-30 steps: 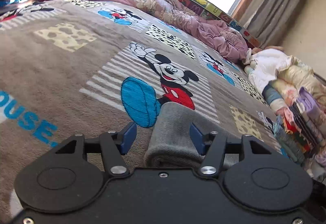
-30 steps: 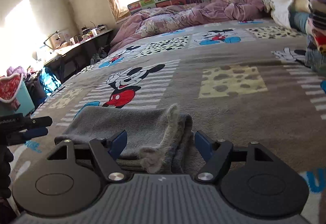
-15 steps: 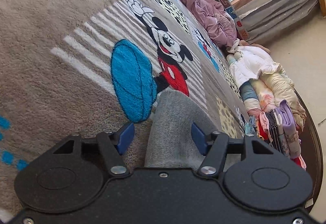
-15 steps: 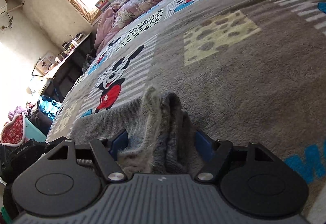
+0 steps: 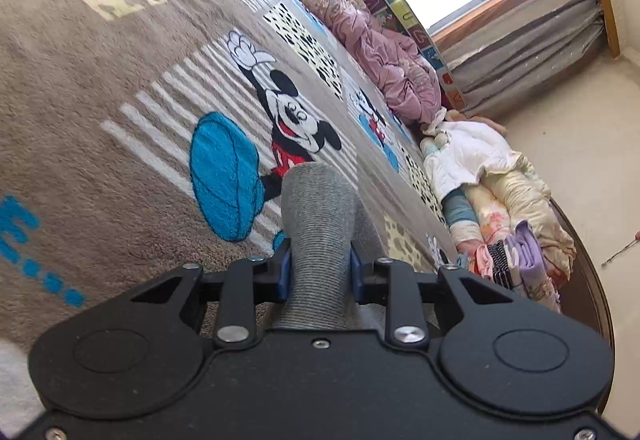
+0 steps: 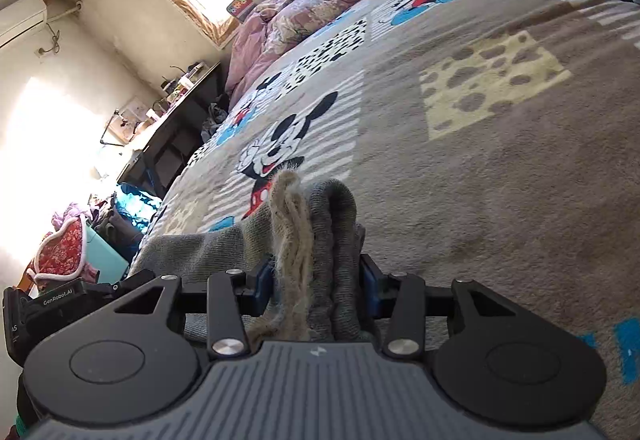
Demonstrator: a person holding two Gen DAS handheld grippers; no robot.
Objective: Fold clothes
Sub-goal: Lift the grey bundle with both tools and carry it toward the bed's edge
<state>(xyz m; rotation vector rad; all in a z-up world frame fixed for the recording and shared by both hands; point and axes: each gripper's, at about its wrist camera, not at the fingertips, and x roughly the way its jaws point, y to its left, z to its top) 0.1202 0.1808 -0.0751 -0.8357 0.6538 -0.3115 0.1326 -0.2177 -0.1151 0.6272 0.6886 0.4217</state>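
A folded grey knit garment [image 5: 318,224] lies on the Mickey Mouse blanket [image 5: 120,88] covering the bed. My left gripper [image 5: 319,272] is shut on one folded end of it, blue pads pressing both sides. My right gripper [image 6: 316,284] is shut on the other end [image 6: 332,224], a bunch of grey layers with a fuzzy beige edge [image 6: 290,224]. The garment stretches left from there toward the left gripper's body [image 6: 60,300], which shows in the right wrist view.
A crumpled pink duvet [image 5: 360,24] lies along the window side. A stack of folded clothes and quilts [image 5: 500,208] sits at the bed's right edge. A dark desk [image 6: 172,120] and a teal bin [image 6: 100,252] stand beside the bed.
Both grippers have closed from open onto the ends of the grey garment. Both cameras have tilted, and the garment ends are bunched up between the pads.
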